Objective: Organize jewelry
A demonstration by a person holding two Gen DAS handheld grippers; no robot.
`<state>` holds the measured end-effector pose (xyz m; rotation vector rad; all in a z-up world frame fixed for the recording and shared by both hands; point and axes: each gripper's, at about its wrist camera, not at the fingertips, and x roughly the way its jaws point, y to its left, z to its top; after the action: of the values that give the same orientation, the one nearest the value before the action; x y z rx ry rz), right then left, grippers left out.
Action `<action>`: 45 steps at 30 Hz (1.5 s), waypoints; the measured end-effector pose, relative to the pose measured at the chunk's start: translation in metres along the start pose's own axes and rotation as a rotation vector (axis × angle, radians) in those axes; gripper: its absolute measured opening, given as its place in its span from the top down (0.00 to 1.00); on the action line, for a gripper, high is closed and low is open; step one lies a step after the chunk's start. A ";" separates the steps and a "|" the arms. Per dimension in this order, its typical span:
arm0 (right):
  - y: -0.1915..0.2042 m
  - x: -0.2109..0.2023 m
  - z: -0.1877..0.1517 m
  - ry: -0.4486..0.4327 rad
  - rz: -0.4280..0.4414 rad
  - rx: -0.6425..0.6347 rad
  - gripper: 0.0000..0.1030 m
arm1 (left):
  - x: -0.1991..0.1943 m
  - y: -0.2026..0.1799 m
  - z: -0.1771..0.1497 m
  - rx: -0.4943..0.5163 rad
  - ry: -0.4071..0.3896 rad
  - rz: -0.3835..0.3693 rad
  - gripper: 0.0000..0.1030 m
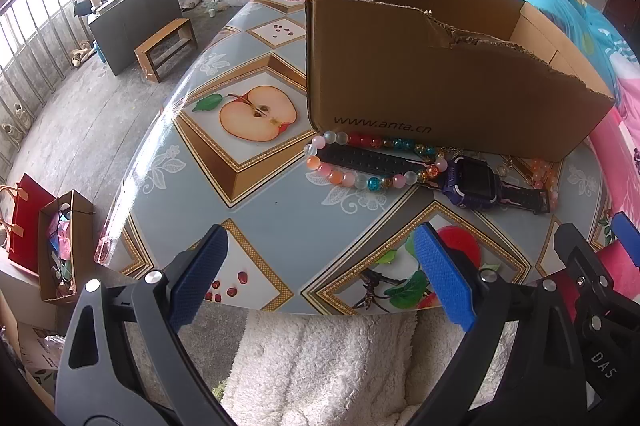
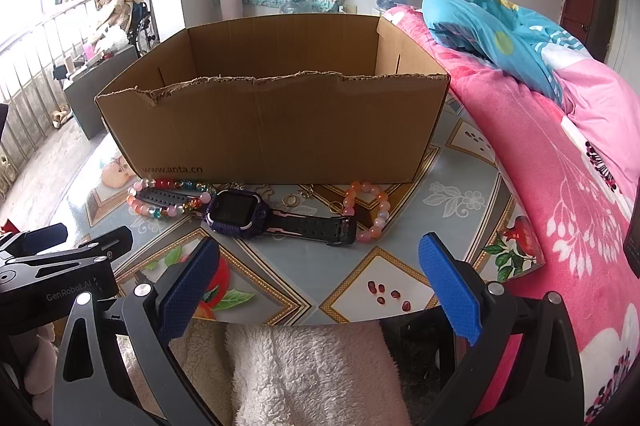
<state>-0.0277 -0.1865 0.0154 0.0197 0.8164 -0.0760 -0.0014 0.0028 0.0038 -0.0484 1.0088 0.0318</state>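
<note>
left gripper (image 1: 320, 278): jaws spread wide, nothing between the blue pads, hovering over the near table edge; also seen at the left edge of the right wrist view.
right gripper (image 2: 320, 282): jaws wide apart, holding nothing, over the near edge of the table.
cardboard box (image 2: 276, 129): open top, torn front rim, "www.anta.cn" printed low on the front wall; sits on the fruit-print tablecloth (image 2: 460, 193).
multicolour bead bracelet (image 2: 168, 199): on the cloth just in front of the box's left corner, looped around one watch strap.
purple smartwatch (image 2: 236, 211): flat, face up, straps stretched left-right, in front of the box.
pink-orange bead bracelet (image 2: 370, 209): at the watch's buckle end, near the box front.
small gold ring (image 2: 291, 200): between watch and box.
pink floral quilt (image 2: 560, 185): right of the table.
</note>
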 end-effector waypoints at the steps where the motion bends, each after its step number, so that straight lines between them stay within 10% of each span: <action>1: 0.000 0.000 0.000 0.000 -0.001 0.000 0.06 | 0.000 0.000 0.000 0.000 -0.001 0.000 0.12; 45: 0.000 0.001 0.001 0.009 -0.034 -0.011 0.06 | -0.005 0.003 -0.006 0.002 -0.011 0.005 0.12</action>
<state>-0.0262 -0.1862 0.0153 -0.0041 0.8266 -0.1039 -0.0093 0.0052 0.0047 -0.0443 0.9981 0.0355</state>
